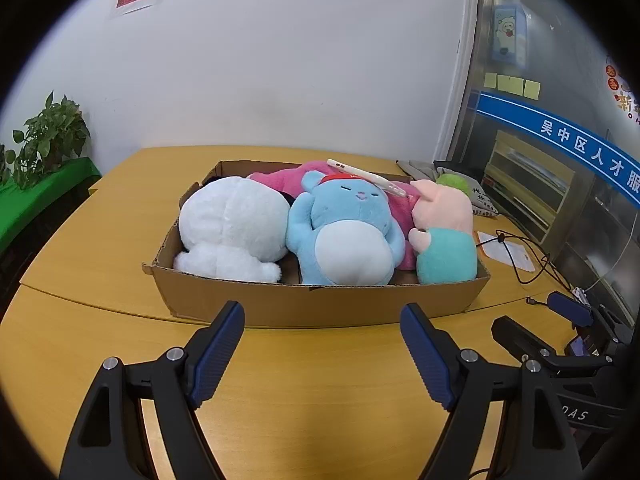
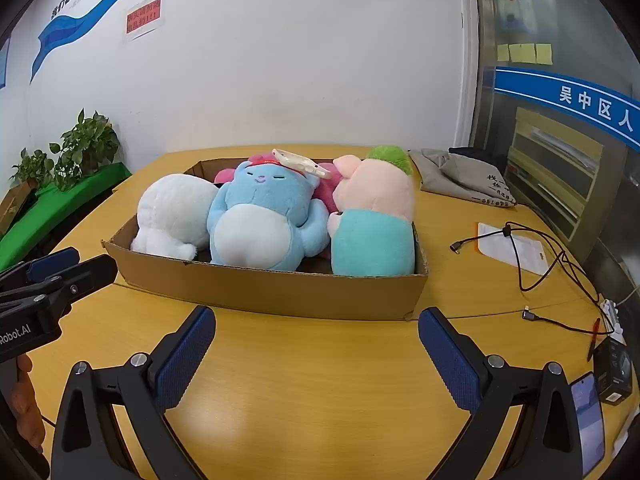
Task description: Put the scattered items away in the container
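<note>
Fingers: left gripper point(image 1: 322, 354) and right gripper point(image 2: 316, 354) both spread, empty | shallow brown cardboard box point(image 1: 320, 300) on yellow wooden worktop point(image 1: 300, 400), just beyond them | white point(image 1: 232, 228), blue point(image 1: 344, 236) and pink-teal point(image 1: 444, 236) plush toys inside

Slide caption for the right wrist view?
Open right hand-held gripper faces cardboard box packed with plush toys.

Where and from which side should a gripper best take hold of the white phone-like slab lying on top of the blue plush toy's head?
Probably by its two long edges, coming from above. The white phone-like slab lies flat and thin across the blue plush toy, top face exposed, so its narrow width suits open jaws; soft plush below gives way.
</note>
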Demonstrator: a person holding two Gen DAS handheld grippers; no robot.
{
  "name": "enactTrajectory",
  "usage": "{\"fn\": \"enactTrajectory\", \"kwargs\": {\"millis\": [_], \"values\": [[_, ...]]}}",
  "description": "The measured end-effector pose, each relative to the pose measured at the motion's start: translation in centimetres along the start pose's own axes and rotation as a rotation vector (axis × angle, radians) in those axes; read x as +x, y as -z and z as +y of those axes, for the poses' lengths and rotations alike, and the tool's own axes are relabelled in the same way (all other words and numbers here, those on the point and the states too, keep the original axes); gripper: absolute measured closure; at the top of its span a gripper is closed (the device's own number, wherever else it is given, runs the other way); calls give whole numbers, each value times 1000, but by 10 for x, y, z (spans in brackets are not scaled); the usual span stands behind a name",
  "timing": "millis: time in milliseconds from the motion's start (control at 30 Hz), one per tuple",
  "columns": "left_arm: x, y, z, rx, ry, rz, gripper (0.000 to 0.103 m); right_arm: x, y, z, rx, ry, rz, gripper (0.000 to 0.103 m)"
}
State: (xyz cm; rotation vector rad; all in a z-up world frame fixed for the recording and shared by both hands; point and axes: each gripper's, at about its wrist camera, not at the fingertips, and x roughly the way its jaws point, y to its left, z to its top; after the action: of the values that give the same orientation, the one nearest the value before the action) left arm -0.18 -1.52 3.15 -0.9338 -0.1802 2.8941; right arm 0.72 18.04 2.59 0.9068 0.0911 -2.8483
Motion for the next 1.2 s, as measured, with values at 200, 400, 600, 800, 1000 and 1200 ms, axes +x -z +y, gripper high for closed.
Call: {"fn": "enactTrajectory", "kwargs": {"millis": [200,400,600,800,1000,1200], "values": [[2,0,-1,3,2,-5,23,1,1,1,-6,4,3,0],[5,2,-2,-16,0,0,23,1,2,-4,-2,17,4,0],[2,7,7,-68,-57,-53,23,4,3,-3,0,13,7,0],[7,9,5,-47,-70,-49,23,6,6,-3,-7,17,18,0],[15,11,-3,-10,-86,-22,23,10,7,-4,-3,17,29,0],[26,12,-11,25,-96,8,22,14,8,-1,-8,12,37,0]]}}
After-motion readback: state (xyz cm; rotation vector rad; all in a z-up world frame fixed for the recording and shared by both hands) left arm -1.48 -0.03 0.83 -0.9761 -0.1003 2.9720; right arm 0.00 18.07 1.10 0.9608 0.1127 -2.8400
